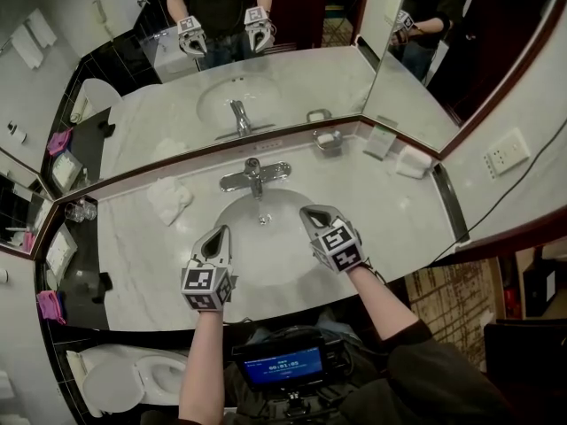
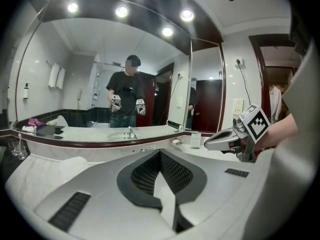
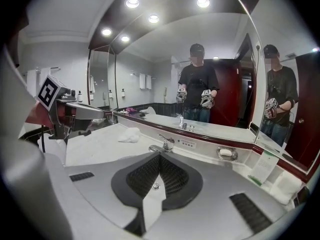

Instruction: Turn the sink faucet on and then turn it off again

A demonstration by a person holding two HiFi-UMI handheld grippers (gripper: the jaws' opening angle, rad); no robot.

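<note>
left claw (image 1: 220,231): jaws pressed together with nothing between them (image 2: 160,152); it hangs over the front left rim of the sink, tips aimed at the back wall.
right claw (image 1: 306,211): jaws also pressed together and empty (image 3: 159,154); it hangs over the right part of the basin, tips turned toward the middle and closer to the faucet than the left claw's.
claws to each other: side by side and apart, the basin's middle showing between them.
sink (image 1: 275,259): white oval bowl set into the table; the drain (image 3: 156,186) shows just past the right claw's tips.
faucet (image 1: 255,176): chrome, single lever on top, at the back edge of the sink in the middle (image 3: 165,144); neither claw touches it. Whether water is running cannot be made out.
table (image 1: 133,268): pale marble top running wall to wall under the mirror (image 1: 292,78).
cloth (image 1: 168,200): white and crumpled, on the table left of the faucet (image 3: 130,134).
soap dish (image 1: 329,140): metal, against the back ledge right of the faucet, holding a white bar (image 3: 226,153).
card (image 1: 381,141): small, standing right of the soap dish (image 3: 265,167).
glasses (image 1: 80,211): clear, at the far left end of the table.
toilet (image 1: 124,381): white, down at the lower left.
mirror contents: the person's reflection holding both claws up.
</note>
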